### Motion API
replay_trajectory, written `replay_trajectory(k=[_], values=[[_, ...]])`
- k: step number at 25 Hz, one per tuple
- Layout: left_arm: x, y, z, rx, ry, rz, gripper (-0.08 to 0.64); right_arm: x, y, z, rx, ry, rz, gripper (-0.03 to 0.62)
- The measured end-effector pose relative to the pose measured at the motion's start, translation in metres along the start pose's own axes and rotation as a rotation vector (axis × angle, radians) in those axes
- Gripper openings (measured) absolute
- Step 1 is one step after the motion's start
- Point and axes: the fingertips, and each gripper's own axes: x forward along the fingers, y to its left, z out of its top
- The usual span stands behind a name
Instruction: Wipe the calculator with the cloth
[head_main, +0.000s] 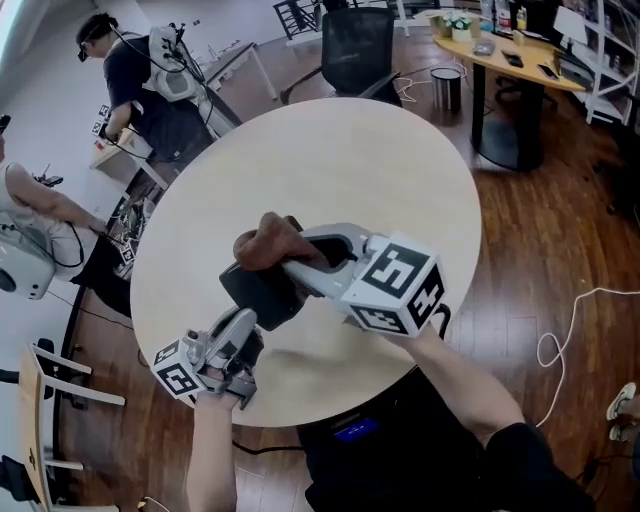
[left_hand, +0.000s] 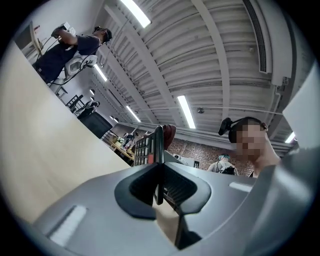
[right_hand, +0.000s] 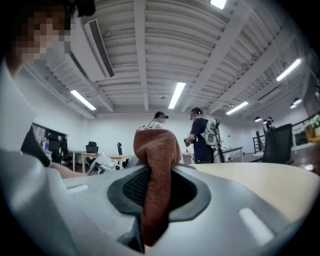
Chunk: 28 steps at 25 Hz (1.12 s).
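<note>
Held up above the round table, the black calculator is gripped at its near edge by my left gripper, which is shut on it. In the left gripper view the calculator stands edge-on between the jaws, its keys facing left. My right gripper is shut on a brown cloth, which rests against the calculator's upper edge. The cloth hangs bunched between the jaws in the right gripper view. Its tip peeks out behind the calculator in the left gripper view.
A black office chair stands beyond the table. A person works at a desk at the far left. At the back right are a yellow table with several items and a bin. A white cable lies on the wooden floor.
</note>
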Motion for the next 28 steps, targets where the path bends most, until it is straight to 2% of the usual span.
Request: replay_trajectory(k=[2,4,8,11,13,15,17,19,22,28], values=[[0.0,-0.005,0.0,-0.009,-0.014,-0.019,0.046,0.003,0.002,-0.004,-0.052,0.032,-0.022,0.084],[-0.002,-0.009,0.001,-0.014,-0.022,-0.034,0.045,0.0,-0.018,-0.011,-0.05,0.053,-0.091,0.084],[-0.008,-0.005,0.003,-0.037,-0.054,-0.035,0.046,-0.012,-0.071,-0.039,0.041,0.096,-0.209,0.084],[-0.011,-0.002,0.008,-0.069,-0.095,-0.045,0.046,-0.028,-0.085,-0.042,0.105,0.072,-0.249,0.084],[-0.011,0.001,0.012,-0.083,-0.114,-0.045,0.046,-0.032,-0.071,-0.026,0.111,0.018,-0.214,0.084],[-0.011,0.003,0.014,-0.092,-0.126,-0.044,0.046,-0.027,-0.038,-0.008,0.093,-0.027,-0.125,0.084],[-0.011,0.002,0.015,-0.098,-0.133,-0.047,0.046,-0.013,0.0,-0.002,0.041,-0.019,-0.03,0.084],[-0.009,0.001,0.015,-0.102,-0.137,-0.053,0.046,-0.001,0.018,-0.006,-0.025,0.022,0.002,0.084],[-0.007,-0.004,0.016,-0.102,-0.138,-0.071,0.046,0.001,-0.004,-0.016,-0.043,0.059,-0.072,0.084],[-0.01,-0.003,0.017,-0.109,-0.166,-0.087,0.046,-0.019,-0.082,-0.055,0.077,0.127,-0.238,0.084]])
